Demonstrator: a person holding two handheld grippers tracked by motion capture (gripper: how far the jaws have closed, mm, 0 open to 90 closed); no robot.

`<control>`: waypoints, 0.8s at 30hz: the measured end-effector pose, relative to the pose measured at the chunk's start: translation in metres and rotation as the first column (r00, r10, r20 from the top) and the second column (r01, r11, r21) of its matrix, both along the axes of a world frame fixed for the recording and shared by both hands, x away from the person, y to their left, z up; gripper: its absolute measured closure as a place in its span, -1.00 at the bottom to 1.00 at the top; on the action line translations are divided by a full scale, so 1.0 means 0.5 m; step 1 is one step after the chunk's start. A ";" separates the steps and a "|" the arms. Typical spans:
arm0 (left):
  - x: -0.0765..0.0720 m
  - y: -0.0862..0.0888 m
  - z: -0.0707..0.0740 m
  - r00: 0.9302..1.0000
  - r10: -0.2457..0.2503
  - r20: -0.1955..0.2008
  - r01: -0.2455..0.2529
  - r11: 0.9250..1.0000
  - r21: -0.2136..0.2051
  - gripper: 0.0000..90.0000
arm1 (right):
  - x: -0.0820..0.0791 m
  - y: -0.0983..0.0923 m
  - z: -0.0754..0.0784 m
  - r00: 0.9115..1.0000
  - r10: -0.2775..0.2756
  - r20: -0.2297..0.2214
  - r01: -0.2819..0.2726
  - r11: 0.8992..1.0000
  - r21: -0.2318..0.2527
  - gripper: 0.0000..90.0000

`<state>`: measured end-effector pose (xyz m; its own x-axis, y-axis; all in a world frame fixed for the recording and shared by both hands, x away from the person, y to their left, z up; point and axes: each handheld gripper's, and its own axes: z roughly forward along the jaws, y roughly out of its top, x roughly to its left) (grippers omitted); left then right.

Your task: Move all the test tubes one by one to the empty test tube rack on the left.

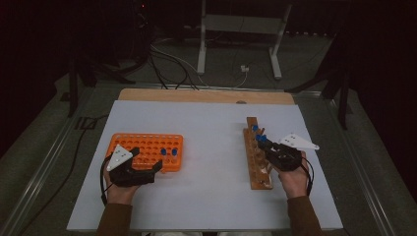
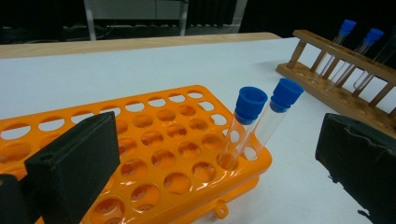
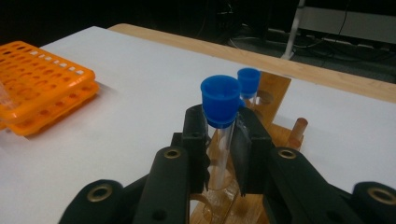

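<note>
An orange tube rack (image 1: 142, 145) lies at the table's left, with two blue-capped tubes (image 1: 168, 152) standing at its right end. They lean side by side (image 2: 250, 107) in the left gripper view. My left gripper (image 1: 146, 160) sits at the rack's near edge, open, with its jaws astride the rack's corner (image 2: 219, 140). At the right, a wooden rack (image 1: 253, 162) holds blue-capped tubes (image 1: 255, 129). My right gripper (image 1: 266, 146) is shut on one clear tube (image 3: 220, 100) just under its blue cap. The tube's lower end reaches down into the wooden rack (image 3: 275, 88).
A second capped tube (image 3: 248, 80) stands just behind the gripped one. More tubes lean in the wooden rack (image 2: 343, 53) in the left gripper view. The white table top (image 1: 211, 142) ends in a wooden strip at the back. Stand legs and cables lie on the floor beyond.
</note>
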<state>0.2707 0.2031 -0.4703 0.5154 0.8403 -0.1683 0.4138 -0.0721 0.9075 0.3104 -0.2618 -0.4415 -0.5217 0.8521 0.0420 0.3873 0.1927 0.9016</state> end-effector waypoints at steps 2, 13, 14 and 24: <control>0.000 0.000 0.000 1.000 0.000 -0.002 0.000 1.000 -0.009 -0.98 | -0.001 -0.001 0.006 1.000 0.003 0.004 -0.003 1.000 0.004 0.70; 0.001 -0.002 0.001 1.000 -0.018 -0.002 0.018 1.000 -0.017 -0.98 | -0.005 0.000 0.027 1.000 0.006 0.006 -0.006 1.000 -0.001 0.70; 0.001 -0.002 0.001 1.000 -0.021 -0.003 0.021 1.000 -0.020 -0.98 | -0.005 0.000 0.030 1.000 0.005 0.007 -0.005 1.000 0.002 0.70; 0.002 -0.005 0.006 0.999 -0.033 0.005 0.033 0.998 -0.051 -0.98 | -0.012 0.004 0.054 1.000 -0.006 0.029 0.006 1.000 0.004 0.70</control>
<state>0.2718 0.2005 -0.4674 0.5436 0.8130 -0.2086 0.4086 -0.0392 0.9119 0.3042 -0.2599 -0.4147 -0.5175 0.8552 0.0300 0.3623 0.1872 0.9131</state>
